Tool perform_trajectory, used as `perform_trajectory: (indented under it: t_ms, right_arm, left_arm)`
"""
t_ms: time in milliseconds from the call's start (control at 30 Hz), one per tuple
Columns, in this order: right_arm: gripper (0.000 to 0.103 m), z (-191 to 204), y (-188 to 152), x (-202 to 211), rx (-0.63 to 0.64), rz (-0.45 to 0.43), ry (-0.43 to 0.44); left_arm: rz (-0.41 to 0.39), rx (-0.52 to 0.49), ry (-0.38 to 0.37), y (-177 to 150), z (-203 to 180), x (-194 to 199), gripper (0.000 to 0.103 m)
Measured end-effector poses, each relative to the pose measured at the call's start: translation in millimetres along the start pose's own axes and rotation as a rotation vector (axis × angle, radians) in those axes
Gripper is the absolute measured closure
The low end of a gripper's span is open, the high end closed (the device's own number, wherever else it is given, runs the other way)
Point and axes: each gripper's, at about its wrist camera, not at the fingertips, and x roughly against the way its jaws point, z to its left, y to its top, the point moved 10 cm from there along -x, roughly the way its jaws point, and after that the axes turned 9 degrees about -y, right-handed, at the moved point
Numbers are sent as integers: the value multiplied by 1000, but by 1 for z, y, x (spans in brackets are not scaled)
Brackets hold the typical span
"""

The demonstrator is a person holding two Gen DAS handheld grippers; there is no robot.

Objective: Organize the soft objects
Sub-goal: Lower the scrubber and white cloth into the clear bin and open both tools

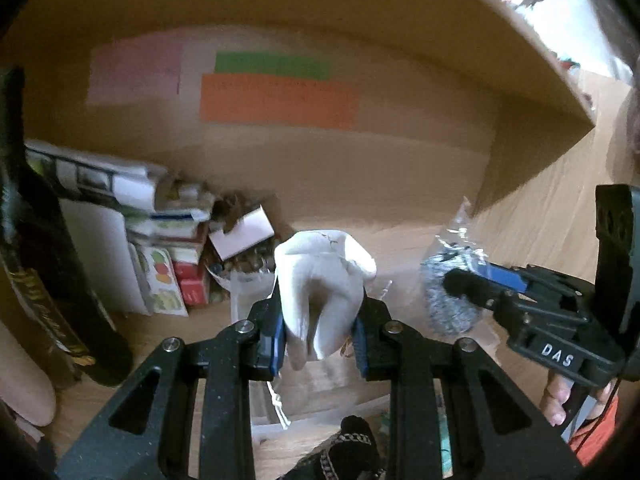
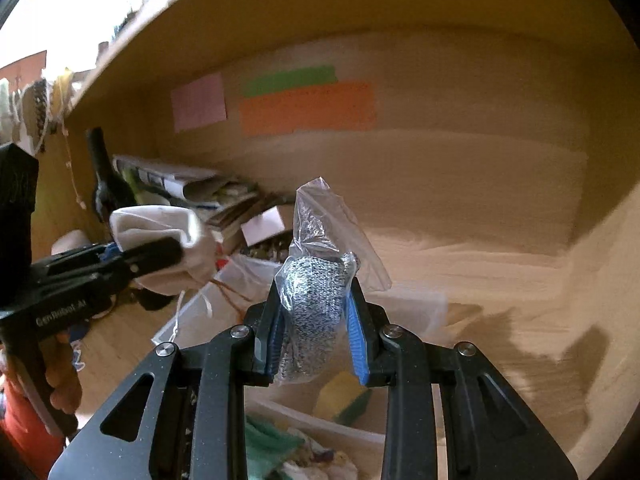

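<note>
My left gripper is shut on a white cloth pouch and holds it up in front of the shelf; its drawstring hangs below. The pouch also shows in the right wrist view, held by the left gripper. My right gripper is shut on a grey knitted item in a clear plastic bag. It shows at the right of the left wrist view, with the right gripper clamped on it.
A clear plastic bin below holds a yellow-green sponge, green cloth and other soft items. Boxes and papers are stacked at the shelf's left, beside a dark bottle. Coloured paper labels are stuck on the shelf's back wall.
</note>
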Motion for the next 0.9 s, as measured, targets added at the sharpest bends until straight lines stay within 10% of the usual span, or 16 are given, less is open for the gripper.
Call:
perform_trajectory:
  t_ms: [600,900]
  right_arm:
    - [77,17,-60,-70,104,255,-13]
    - [70,13,-62,-66,107,279,-32]
  left_arm:
    - [236,73,-28,-56,21,-59,75]
    - [236,87,-21,-56,23,-53,48]
